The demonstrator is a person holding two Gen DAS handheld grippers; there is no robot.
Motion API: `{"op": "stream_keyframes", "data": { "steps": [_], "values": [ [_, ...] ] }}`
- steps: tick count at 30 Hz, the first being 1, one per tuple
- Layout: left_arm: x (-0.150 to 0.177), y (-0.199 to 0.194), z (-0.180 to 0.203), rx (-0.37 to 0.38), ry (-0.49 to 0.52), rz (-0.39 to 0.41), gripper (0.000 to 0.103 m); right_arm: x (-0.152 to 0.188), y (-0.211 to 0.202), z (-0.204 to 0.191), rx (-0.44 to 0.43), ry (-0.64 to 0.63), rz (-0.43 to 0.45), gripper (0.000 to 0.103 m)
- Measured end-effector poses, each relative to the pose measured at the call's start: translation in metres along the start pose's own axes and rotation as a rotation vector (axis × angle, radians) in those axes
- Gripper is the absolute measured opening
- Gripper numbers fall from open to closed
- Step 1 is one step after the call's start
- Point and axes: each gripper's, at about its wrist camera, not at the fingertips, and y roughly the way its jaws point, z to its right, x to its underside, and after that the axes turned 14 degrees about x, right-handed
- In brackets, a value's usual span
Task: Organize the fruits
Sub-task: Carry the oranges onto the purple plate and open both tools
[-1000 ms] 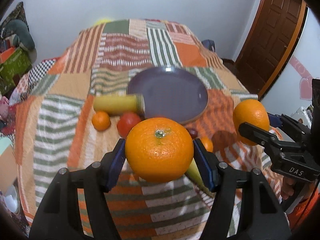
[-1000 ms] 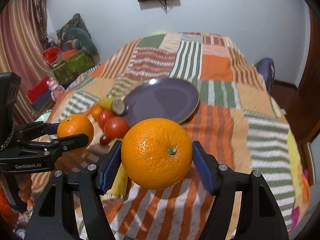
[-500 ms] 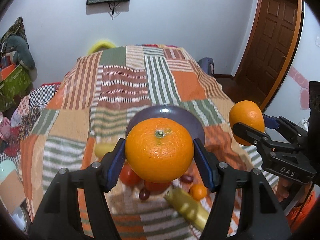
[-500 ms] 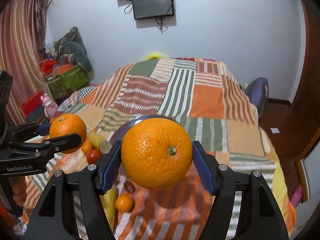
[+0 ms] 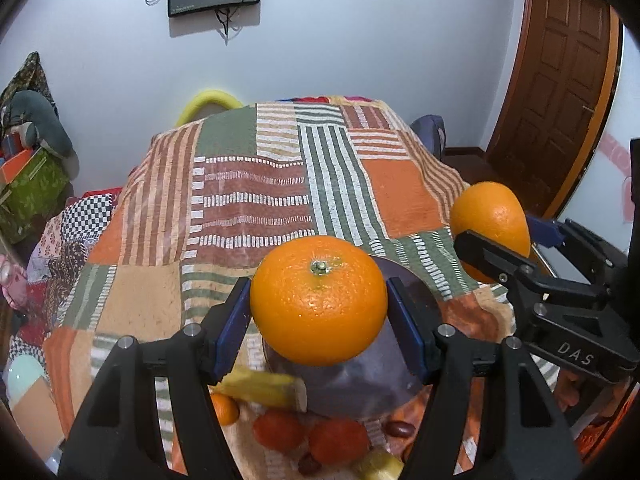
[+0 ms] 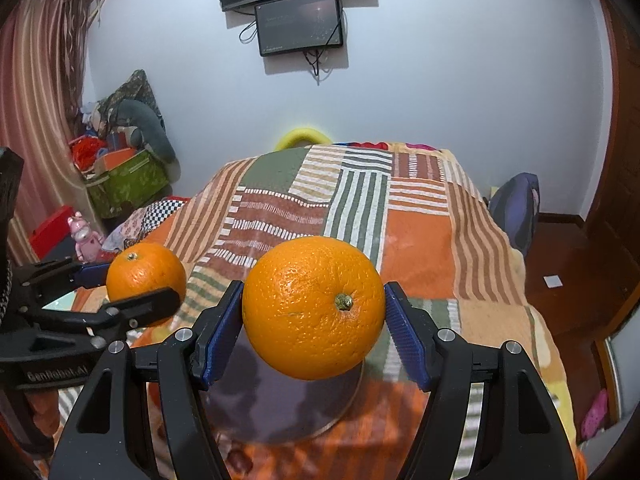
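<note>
My left gripper (image 5: 318, 308) is shut on a large orange (image 5: 319, 300), held above the purple plate (image 5: 360, 384). My right gripper (image 6: 314, 312) is shut on a second orange (image 6: 314, 306), also over the plate (image 6: 280, 408). Each gripper shows in the other's view: the right one with its orange (image 5: 490, 224) at the right edge, the left one with its orange (image 6: 146, 276) at the left. Below the plate lie a yellow banana piece (image 5: 264, 390), a small tangerine (image 5: 225, 409), two tomatoes (image 5: 338, 442) and dark dates (image 5: 397, 429).
The fruit lies on a bed with a patchwork blanket (image 5: 256, 200). A wooden door (image 5: 560, 80) is at the right, screens (image 6: 298, 20) hang on the far wall, and boxes and toys (image 6: 124, 176) are piled at the left. A blue bag (image 6: 516, 208) sits beside the bed.
Both grippers have risen and tilted up with their oranges still held. The plate and loose fruit have slid down toward the bottom of both views, and the wall screens have come into view.
</note>
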Motion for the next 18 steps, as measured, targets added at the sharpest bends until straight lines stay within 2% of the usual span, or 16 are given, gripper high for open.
{"op": "stream_keyframes", "data": {
  "steps": [9, 14, 18],
  "values": [
    [-0.007, 0.048, -0.027, 0.000, -0.037, -0.073, 0.066, -0.003, 0.039, 0.003, 0.002, -0.036, -0.062, 0.066],
    [-0.003, 0.076, -0.042, 0.065, -0.086, -0.156, 0.066, 0.008, 0.060, -0.005, -0.015, -0.079, -0.124, 0.066],
    [0.002, 0.095, -0.050, 0.051, -0.077, -0.197, 0.066, 0.014, 0.076, -0.008, -0.018, -0.095, -0.174, 0.066]
  ]
}}
